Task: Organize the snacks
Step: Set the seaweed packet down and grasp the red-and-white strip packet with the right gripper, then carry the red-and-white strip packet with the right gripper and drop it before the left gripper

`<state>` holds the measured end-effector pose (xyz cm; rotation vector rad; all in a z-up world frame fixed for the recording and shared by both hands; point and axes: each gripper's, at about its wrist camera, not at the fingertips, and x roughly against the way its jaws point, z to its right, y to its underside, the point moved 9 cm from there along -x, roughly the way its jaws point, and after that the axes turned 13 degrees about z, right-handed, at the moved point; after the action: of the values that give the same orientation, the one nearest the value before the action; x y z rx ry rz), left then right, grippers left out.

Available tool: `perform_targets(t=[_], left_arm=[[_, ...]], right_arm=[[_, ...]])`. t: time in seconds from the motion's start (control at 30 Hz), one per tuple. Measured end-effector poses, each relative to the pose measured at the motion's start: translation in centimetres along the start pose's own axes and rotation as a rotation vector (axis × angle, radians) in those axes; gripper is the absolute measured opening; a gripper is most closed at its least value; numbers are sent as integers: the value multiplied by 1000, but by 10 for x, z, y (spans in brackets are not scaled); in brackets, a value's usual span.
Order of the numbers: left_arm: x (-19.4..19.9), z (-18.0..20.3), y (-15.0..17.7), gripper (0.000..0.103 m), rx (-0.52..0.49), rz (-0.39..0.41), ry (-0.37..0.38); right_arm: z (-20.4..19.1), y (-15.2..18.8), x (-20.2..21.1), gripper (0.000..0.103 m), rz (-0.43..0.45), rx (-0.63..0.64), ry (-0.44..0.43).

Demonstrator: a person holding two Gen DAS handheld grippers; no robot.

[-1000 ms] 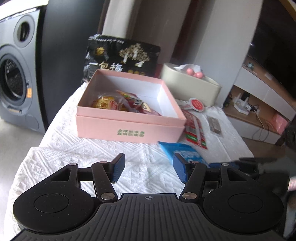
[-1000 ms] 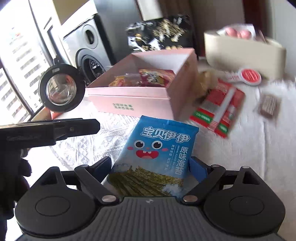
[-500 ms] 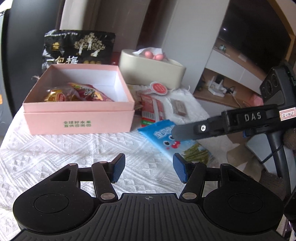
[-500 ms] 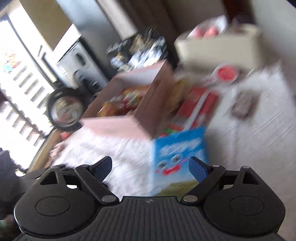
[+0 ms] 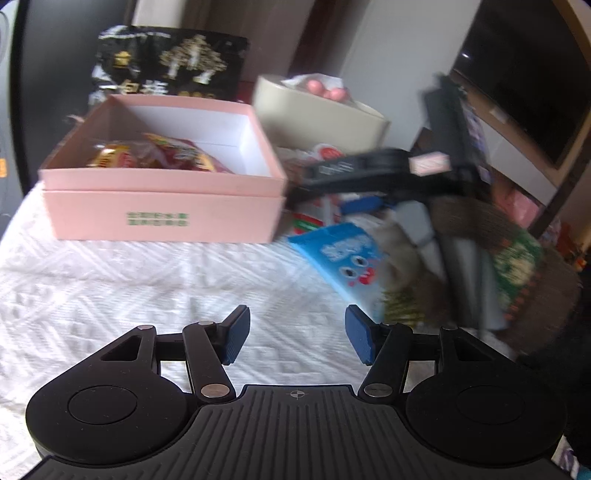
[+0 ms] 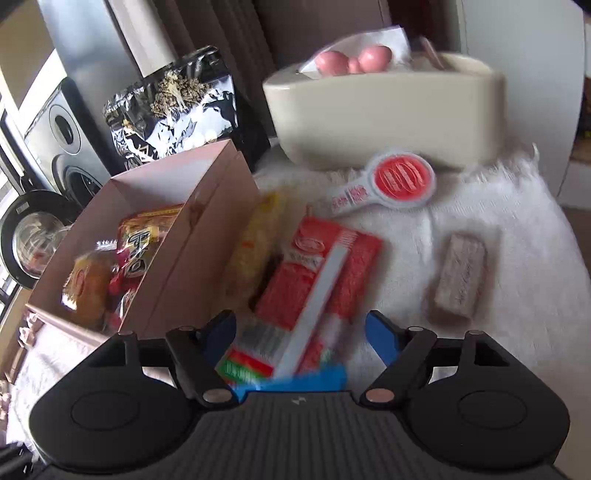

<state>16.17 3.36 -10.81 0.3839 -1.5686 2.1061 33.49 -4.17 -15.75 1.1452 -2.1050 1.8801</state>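
Snacks go in the pink box: right gripper, jaws just narrowing yet unclenched over the red packet, should centre before squeezing.

Home, looks like a living area. Front-load washing machine stands at the left, dark TV screen on the right wall above a low cabinet with clutter. Curtains hang behind a table under a white textured cloth. Snack packs lie loose, plus a pink box and a beige tub.
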Motion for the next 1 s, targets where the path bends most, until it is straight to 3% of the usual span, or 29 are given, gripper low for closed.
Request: perform_targets(t=[0.07, 0.13, 0.27, 0.53, 0.63, 0.8, 1.0], left_arm=[[-3, 12, 1, 63, -14, -6, 36], [-5, 22, 2, 63, -29, -11, 64], [-10, 26, 5, 63, -36, -24, 79], [-20, 34, -7, 63, 10, -3, 150], [-20, 33, -8, 63, -20, 0, 123], [-13, 9, -13, 63, 9, 14, 43], [13, -28, -29, 63, 40, 76, -45]], right_arm=[[-5, -2, -8, 72, -4, 34, -2], [-9, -3, -9, 57, -11, 112, 2], [1, -7, 7, 54, -17, 129, -15], [25, -30, 54, 54, 101, 148, 19], [28, -45, 74, 54, 167, 136, 9], [34, -72, 97, 54, 278, 161, 71], [11, -88, 124, 54, 364, 160, 26]])
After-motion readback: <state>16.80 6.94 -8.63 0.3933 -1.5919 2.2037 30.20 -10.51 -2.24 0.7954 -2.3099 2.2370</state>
